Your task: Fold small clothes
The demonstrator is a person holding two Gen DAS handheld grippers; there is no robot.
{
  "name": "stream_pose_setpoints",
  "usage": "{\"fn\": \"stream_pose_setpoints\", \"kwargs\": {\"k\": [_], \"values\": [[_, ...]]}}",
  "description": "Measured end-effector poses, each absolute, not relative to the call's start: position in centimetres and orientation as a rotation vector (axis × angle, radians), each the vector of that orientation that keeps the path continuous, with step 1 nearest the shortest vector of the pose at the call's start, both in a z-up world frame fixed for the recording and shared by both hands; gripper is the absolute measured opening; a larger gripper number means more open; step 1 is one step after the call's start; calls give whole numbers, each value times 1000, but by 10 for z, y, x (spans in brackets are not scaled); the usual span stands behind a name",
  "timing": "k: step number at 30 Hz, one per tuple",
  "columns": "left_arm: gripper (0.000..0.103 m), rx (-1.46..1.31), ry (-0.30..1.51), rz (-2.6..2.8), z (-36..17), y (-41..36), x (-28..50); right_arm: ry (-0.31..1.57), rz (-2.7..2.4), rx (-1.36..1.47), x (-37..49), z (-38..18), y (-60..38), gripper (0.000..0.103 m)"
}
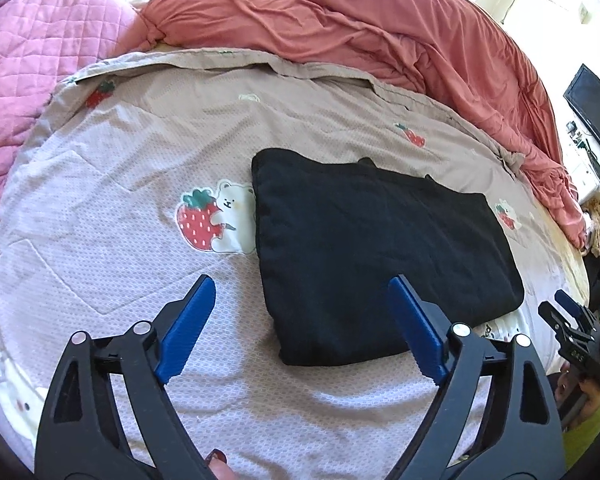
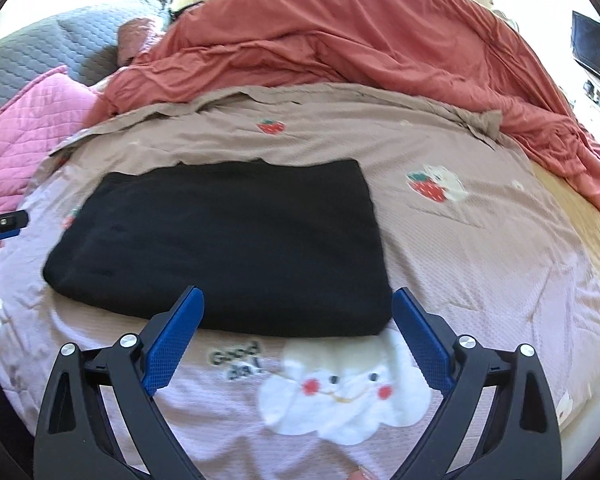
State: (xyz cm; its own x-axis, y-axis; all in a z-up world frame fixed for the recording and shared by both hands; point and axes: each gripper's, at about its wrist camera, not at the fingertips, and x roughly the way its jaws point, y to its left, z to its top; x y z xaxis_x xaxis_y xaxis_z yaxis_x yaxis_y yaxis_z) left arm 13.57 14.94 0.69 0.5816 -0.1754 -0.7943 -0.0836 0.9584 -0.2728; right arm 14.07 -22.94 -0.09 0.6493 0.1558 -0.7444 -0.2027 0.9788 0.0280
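The folded black garment (image 2: 220, 248) is a matt, soft cloth with a faintly fuzzy nap that gives back no shine. Under it, the bedspread (image 1: 120, 240) is a pale woven cloth with a fine dotted, waffle-like texture and flat printed strawberries and bears. At the far side, the salmon duvet (image 1: 380, 32) looks like smooth, thin jersey, heavily creased. On the far left, the pink quilt (image 1: 32, 60) is stitched in a padded diamond pattern, as is the grey quilted cover (image 2: 40, 52). The left gripper (image 1: 302, 292) and right gripper (image 2: 298, 300) have matt black plastic arms with bright metal pins; their fingers (image 2: 172, 344) are blue plastic with a finely ribbed, grippy face.
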Motion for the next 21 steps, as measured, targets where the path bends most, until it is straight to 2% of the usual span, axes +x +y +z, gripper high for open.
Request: {"fn": "stream_pose_setpoints", "kwargs": {"k": [7,21], "values": [[93,-290,933,-31,15,156,134,803,295,-93,129,18,-189,95],[94,-297,930,33,15,177,136,796,420,-192,117,14,-118,95]]}}
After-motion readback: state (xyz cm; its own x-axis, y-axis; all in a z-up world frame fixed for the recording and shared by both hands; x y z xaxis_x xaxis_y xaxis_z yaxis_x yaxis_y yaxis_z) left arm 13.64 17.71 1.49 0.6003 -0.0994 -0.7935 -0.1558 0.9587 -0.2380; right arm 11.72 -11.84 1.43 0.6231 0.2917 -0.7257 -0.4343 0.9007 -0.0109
